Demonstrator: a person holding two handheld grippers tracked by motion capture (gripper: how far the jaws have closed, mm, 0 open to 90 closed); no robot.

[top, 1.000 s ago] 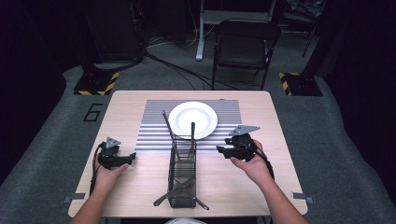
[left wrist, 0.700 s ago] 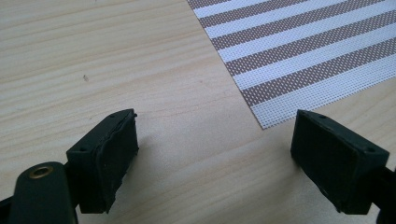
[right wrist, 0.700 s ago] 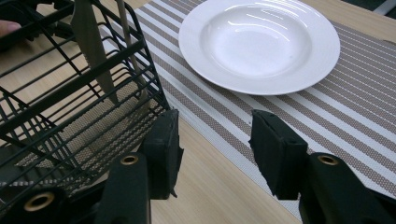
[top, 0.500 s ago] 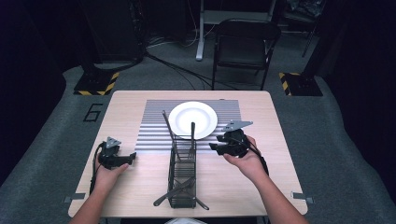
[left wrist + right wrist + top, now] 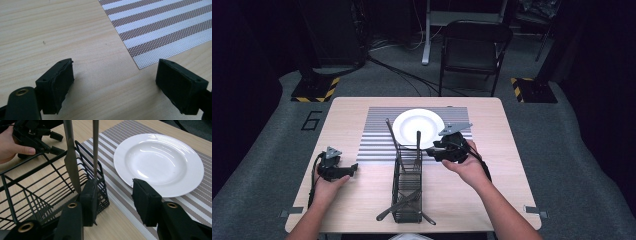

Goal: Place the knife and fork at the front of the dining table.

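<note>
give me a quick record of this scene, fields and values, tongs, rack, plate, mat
right tongs: open, beside the wire rack's far end, holding nothing
left tongs: open, low over bare table, near the mat corner
wire rack: black, on the table, utensils inside
knife: upright in the rack's far end
plate: white, empty, on the striped mat

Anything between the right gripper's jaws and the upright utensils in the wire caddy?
Nothing. In the right gripper view, the right gripper stands open beside the caddy; one jaw sits at the knife and the handle.
</note>
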